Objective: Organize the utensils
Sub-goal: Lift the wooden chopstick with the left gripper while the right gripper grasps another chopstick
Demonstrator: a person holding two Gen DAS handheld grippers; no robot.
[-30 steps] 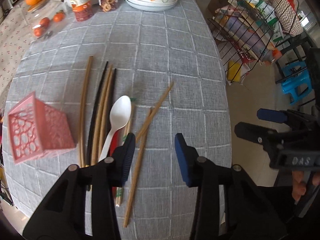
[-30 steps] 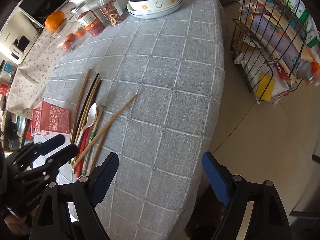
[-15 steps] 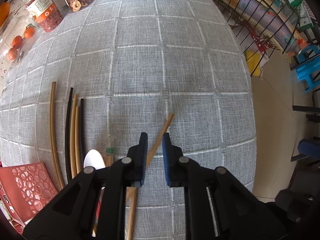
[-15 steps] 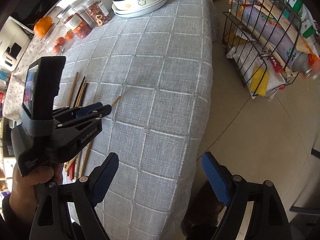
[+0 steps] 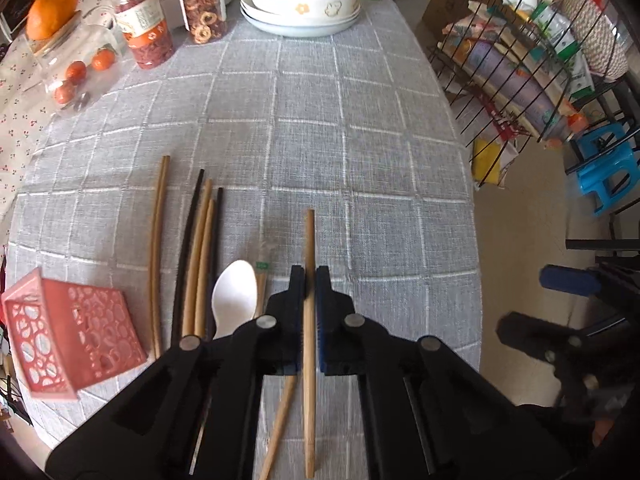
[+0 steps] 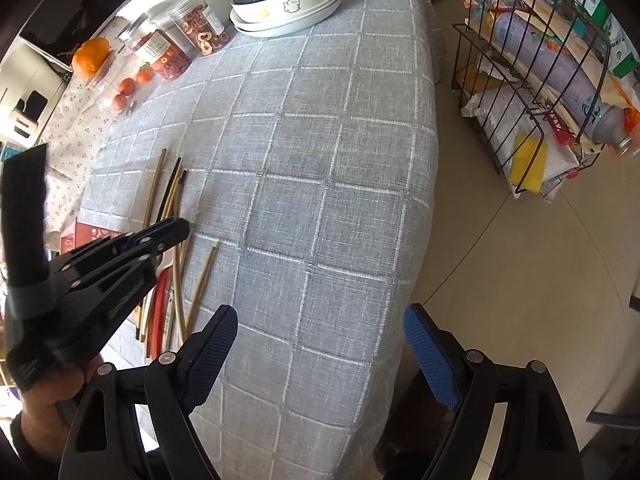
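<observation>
- The left gripper (image 5: pixel 308 276) has its jaws pinched tight on one wooden chopstick (image 5: pixel 309 240), near its middle.
- It could swivel or slip when lifted toward the pink basket (image 5: pixel 76 336).
- The right gripper (image 6: pixel 320 344) hangs wide open, empty, over the table edge (image 6: pixel 400 280).

A table draped in a grey woven cloth with a white grid (image 5: pixel 320 128) fills most of the view, its far left side covered by a white cloth with small red sprigs (image 5: pixel 16 92). To the right lies a pale beige tiled floor (image 6: pixel 520 264), where a black wire rack (image 6: pixel 532 92) (crammed with bags and packets) stands beside a bright blue plastic stool (image 5: pixel 608 168). Soft daylight falls evenly across everything.
</observation>
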